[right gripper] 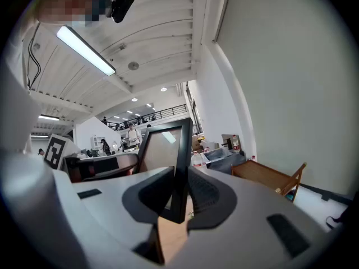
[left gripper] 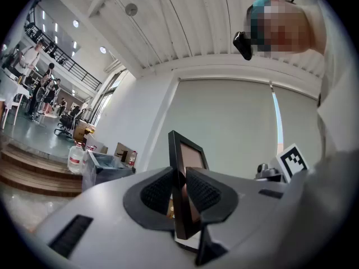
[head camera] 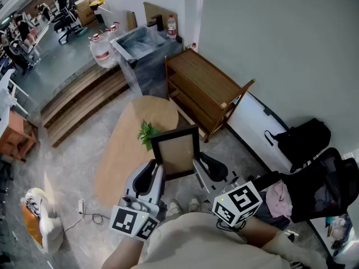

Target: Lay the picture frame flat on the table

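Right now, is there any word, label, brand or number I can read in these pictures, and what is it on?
No text anywhere is clear enough to quote.
Water jugs: red labels, too small to read.
Small bottle: red label, too small to read.
Marker cubes: black-and-white square patterns only, no letters or numbers.
Picture frame: plain brown panel, no print seen.

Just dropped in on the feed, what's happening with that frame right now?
A person holds the black-rimmed picture frame by its two side edges, the left gripper clamped on one and the right gripper on the other. It stands roughly upright over the near end of the oval wooden table, just in front of a small green plant. It is not yet laid flat.
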Demonstrator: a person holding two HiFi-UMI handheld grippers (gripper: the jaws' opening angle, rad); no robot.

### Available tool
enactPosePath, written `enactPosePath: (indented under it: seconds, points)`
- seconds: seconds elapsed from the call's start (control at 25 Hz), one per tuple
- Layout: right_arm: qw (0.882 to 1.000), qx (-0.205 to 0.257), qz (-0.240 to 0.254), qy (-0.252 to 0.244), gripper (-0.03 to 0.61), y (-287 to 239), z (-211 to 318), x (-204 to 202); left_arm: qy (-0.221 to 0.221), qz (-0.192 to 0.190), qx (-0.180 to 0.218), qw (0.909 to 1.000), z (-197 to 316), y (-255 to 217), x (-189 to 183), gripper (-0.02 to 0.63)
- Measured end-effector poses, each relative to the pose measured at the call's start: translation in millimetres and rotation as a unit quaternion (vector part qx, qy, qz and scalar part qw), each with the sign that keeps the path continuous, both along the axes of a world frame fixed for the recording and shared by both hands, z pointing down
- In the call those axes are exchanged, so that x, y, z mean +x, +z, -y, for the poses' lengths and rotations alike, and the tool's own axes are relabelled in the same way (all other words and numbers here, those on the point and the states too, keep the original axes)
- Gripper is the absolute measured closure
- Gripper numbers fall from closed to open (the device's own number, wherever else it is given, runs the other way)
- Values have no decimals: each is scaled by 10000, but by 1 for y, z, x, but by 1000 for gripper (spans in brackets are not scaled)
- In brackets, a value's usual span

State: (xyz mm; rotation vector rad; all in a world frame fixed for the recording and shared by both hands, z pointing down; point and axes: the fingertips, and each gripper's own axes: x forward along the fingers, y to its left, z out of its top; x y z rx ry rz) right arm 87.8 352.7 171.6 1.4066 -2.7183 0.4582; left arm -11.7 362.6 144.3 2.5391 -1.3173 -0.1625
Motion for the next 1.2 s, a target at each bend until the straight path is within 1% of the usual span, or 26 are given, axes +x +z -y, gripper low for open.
enactPosePath:
  seconds: [0.24,0.84,1.2]
  points:
    - [9999,-36,126,18,522,3,9,11,9,9,-22,10000,8,4,11,544]
    - [9999,-37,101,-75,522,18,28,58,-132,77,-23,9999,23,19,58,543]
    - [9997,-132,193,-113,523,21,42,67,-227,140,4,9996,37,20,67,543]
